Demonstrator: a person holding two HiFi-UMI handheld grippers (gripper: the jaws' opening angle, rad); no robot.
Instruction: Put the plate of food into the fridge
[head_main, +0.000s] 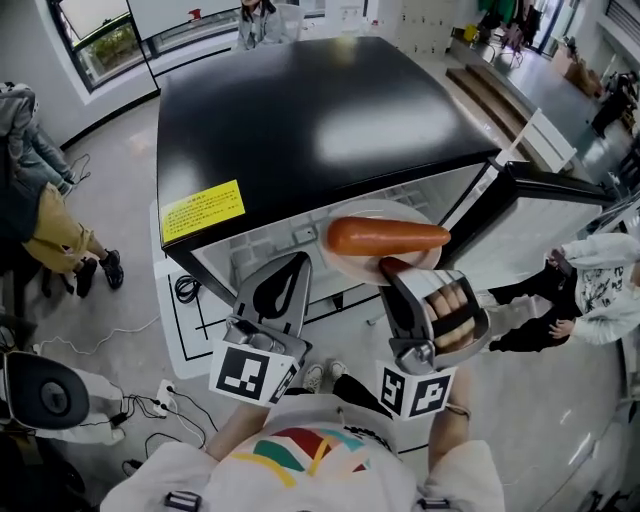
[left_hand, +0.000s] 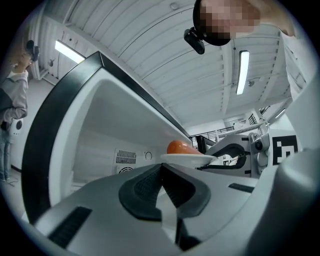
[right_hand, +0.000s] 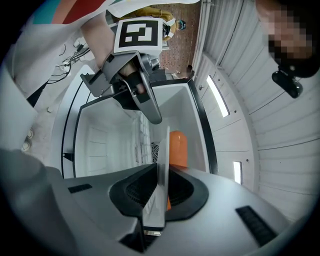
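The plate (head_main: 350, 268), carrying a long orange piece of food (head_main: 388, 236), hangs at the mouth of the open fridge (head_main: 300, 110), its rim pinched by the right gripper (head_main: 395, 272). Just beside it, the left gripper (head_main: 293, 265) has its jaws pressed together, empty.

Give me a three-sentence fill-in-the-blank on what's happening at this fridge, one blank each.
1. The right gripper clamps the plate by its rim, while the left gripper holds ____.
2. The food on the plate is ____ in colour.
3. The door of the fridge stands ____.
Missing words: nothing; orange; open.
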